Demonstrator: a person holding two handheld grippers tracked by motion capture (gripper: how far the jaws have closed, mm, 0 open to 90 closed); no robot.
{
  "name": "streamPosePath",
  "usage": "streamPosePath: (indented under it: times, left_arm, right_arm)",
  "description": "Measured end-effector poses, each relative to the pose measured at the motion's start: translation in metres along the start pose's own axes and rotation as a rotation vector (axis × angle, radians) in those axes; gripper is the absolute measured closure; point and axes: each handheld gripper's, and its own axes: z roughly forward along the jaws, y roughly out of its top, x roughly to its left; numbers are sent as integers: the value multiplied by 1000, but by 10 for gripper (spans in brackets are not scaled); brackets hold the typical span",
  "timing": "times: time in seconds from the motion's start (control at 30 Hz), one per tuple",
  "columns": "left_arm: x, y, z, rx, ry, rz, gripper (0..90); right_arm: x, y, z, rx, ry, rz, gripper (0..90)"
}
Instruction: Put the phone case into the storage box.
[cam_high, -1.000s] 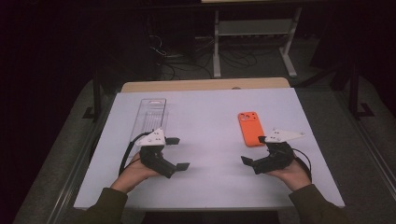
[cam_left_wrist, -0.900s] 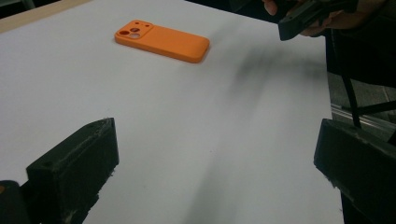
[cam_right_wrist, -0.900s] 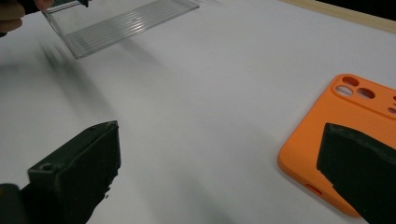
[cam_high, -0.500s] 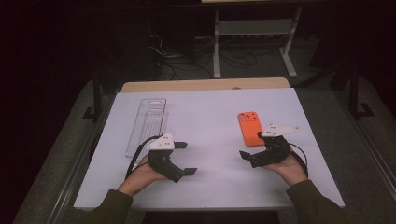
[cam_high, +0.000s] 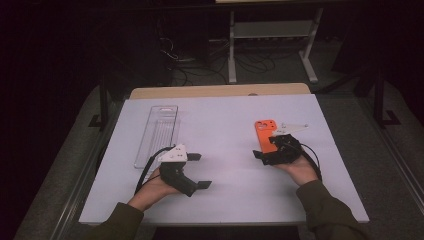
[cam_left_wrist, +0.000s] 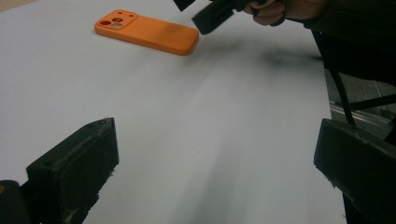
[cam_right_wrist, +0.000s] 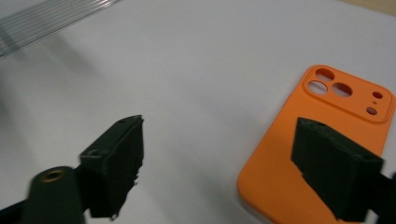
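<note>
From the high view, the orange phone case (cam_high: 265, 135) lies flat on the white surface (cam_high: 225, 125), the right claw (cam_high: 265, 152) at its near end. In the right gripper view, that claw's jaws have just been narrowing yet stand apart, one above the case, none pressing it; they could slip off its thin edge. The left claw (cam_left_wrist: 210, 177) gapes empty.

We saw the white table (cam_high: 225, 125) evenly lit from above while the room behind lay nearly black. Soft shadows trailed under the hands. In the gripper views, the near black jaws looked blurred, and the orange phone case (cam_right_wrist: 322, 140) stayed fairly sharp.
</note>
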Motion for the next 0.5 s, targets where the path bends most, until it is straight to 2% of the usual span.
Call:
streamPosePath:
  times: [0.03,0.07,0.1,0.17,0.2,0.3,0.33,0.5]
  left_arm:
    - [0,0,0,0,1,0,0]
    - [0,0,1,-1,0,0,0]
    - [0,0,1,0,-1,0,0]
    - [1,0,2,8,-2,7,0]
    - [1,0,2,7,-5,2,0]
    - [1,0,3,6,-5,4,0]
    - [1,0,4,3,-5,0,0]
    - [3,0,4,8,-3,2,0]
  right_arm:
    - [-3,1,4,9,-11,6,278]
    - [-3,1,4,9,-11,6,278]
    - [-5,2,6,20,-10,28,337]
    - [-8,3,10,25,-10,29,398]
    - [-8,3,10,25,-10,29,398]
    - [-11,4,15,37,-9,34,493]
    - [-10,4,16,51,-8,54,519]
    - [-10,5,25,78,2,51,692]
